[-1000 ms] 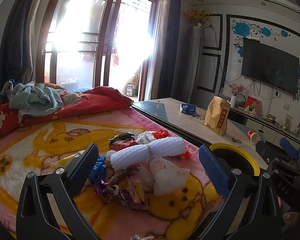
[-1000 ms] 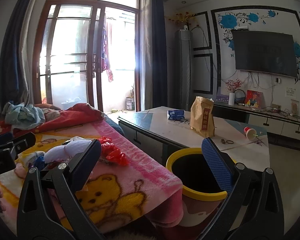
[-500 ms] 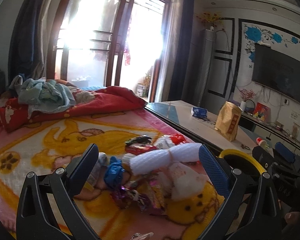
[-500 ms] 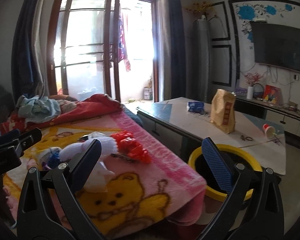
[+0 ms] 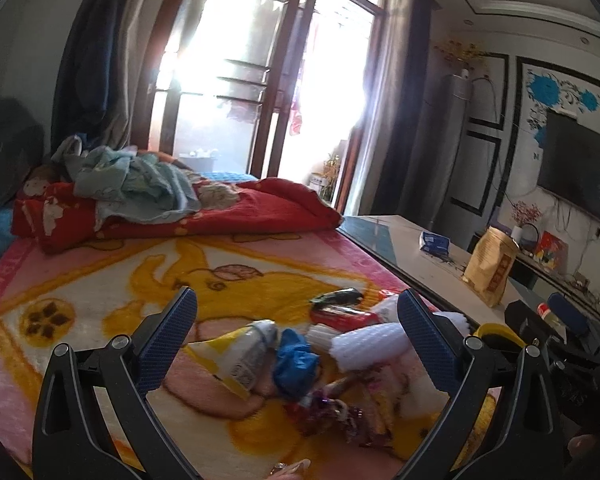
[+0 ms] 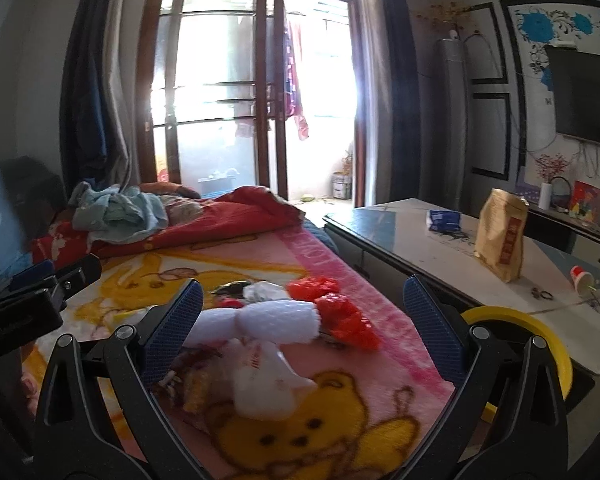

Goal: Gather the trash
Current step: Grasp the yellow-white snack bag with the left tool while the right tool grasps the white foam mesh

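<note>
Trash is lying heaped on the pink cartoon-print blanket (image 6: 340,264); the white ribbed foam roll (image 6: 260,322), long axis crosswise, is sitting just ahead of the right tongs (image 6: 302,326), nearer than the left tongs (image 5: 296,338). Both are gaping wide, empty.

A pink-and-yellow cartoon blanket (image 5: 100,276) covers the bed, with a red quilt (image 5: 228,216) and pale blue clothes (image 5: 140,184) heaped at its far end. On the counter (image 6: 416,240) beside it stand a brown paper bag (image 6: 500,236) (upright) and a blue packet (image 6: 444,220).
</note>
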A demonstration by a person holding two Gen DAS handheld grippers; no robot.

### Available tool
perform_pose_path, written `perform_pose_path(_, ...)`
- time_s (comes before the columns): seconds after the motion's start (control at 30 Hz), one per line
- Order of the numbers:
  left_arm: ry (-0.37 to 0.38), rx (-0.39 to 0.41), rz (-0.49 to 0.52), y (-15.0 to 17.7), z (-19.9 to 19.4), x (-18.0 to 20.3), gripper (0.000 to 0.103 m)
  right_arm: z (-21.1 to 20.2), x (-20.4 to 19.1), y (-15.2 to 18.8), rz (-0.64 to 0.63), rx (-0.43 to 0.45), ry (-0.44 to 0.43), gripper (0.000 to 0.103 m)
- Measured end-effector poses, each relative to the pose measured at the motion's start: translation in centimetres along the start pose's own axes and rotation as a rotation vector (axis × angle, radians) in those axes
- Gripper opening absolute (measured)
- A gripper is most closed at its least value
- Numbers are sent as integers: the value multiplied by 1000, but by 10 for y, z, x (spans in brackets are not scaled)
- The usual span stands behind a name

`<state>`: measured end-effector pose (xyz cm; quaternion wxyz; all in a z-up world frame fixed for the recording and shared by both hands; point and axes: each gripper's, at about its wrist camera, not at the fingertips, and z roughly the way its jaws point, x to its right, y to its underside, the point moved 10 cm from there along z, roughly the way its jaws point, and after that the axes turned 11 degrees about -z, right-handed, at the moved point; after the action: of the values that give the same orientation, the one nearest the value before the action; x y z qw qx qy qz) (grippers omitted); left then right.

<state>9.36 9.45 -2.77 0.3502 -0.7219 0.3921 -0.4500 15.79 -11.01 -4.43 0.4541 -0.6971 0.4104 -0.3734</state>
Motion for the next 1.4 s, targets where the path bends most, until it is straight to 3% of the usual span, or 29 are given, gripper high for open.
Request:
perform_pose_path(0.27,-48,-44,-24,-8,17,-42,97,31,-11,-2,6,-59,-54,92)
perform_pose_path(0.53,-100,-219,60,19,67,-73,97,61,-5,16,4,-152,-74,92)
perform_pose_path(0.7,-15,-297,-5,33,90,-82,97,75,3,31,26,-214,-94,92)
perform_pose_path(0.9,12,-380,-90,54,109,-91,96,88,6,45,75,-273,-162,91)
perform_pose_path(0.97,26,-412,-119,62,114,-93,93,92,4,50,100,-292,-196,86)
perform_pose_path(1.0,37,-427,-135,66,115,-93,84,94,2,52,114,-303,-215,82)
perform_pose_path(1.17,59,-452,-158,75,116,-90,64,96,-11,54,165,-316,-314,57)
perform_pose_path(1.23,63,-451,-156,75,114,-89,56,94,-16,51,153,-308,-325,41)
perform_pose_path(1.4,93,-462,-158,77,111,-83,44,85,-23,43,134,-277,-351,21)
